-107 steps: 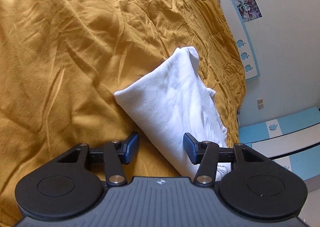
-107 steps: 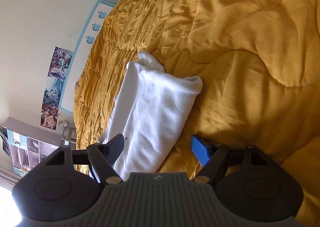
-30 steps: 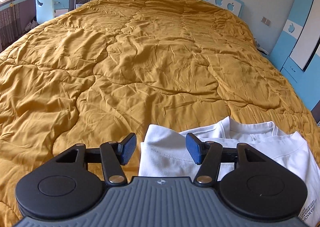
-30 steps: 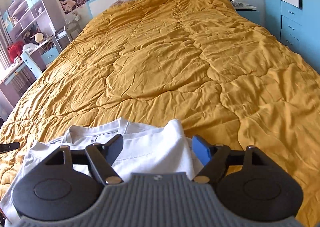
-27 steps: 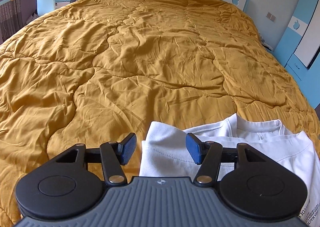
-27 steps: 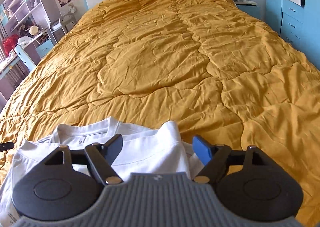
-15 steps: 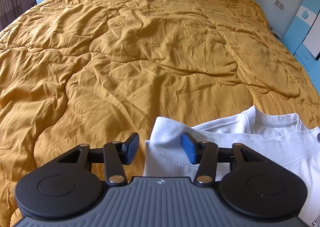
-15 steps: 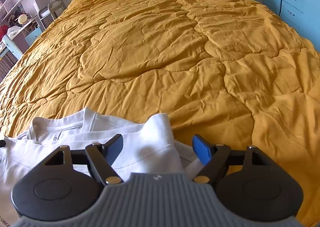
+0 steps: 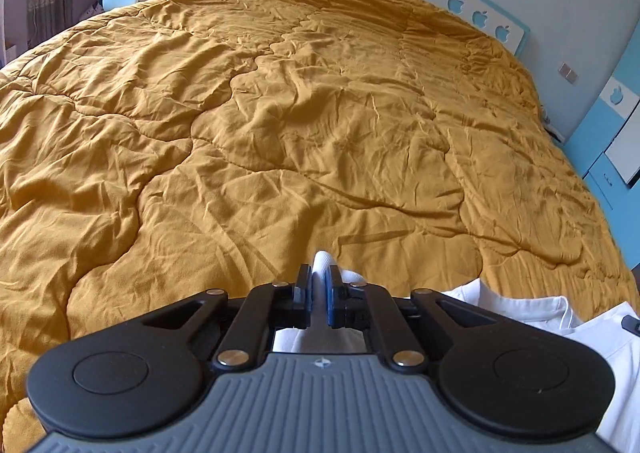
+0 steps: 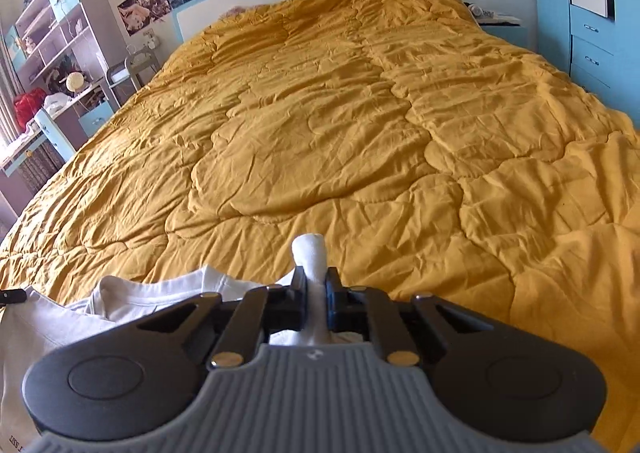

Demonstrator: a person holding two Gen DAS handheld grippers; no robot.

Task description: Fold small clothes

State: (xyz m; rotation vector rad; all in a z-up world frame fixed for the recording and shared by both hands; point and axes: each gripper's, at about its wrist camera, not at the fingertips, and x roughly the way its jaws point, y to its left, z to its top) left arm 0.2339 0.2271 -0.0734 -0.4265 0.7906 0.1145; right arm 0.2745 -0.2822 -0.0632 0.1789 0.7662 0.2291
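With the white shirt (image 10: 132, 303) lying partly folded at the quilt's (image 9: 320, 133) near edge, our left gripper (image 9: 319, 290) (jaws closing) and right gripper (image 10: 316, 287) each pinch a far corner, so we judge another fold remains.

A second ago both grippers stand wide over the white shirt (image 9: 532, 317). Now the left gripper (image 9: 319, 285) is closing onto a pinched corner at six o'clock, and the right gripper (image 10: 316, 285) clamps the opposite corner likewise.
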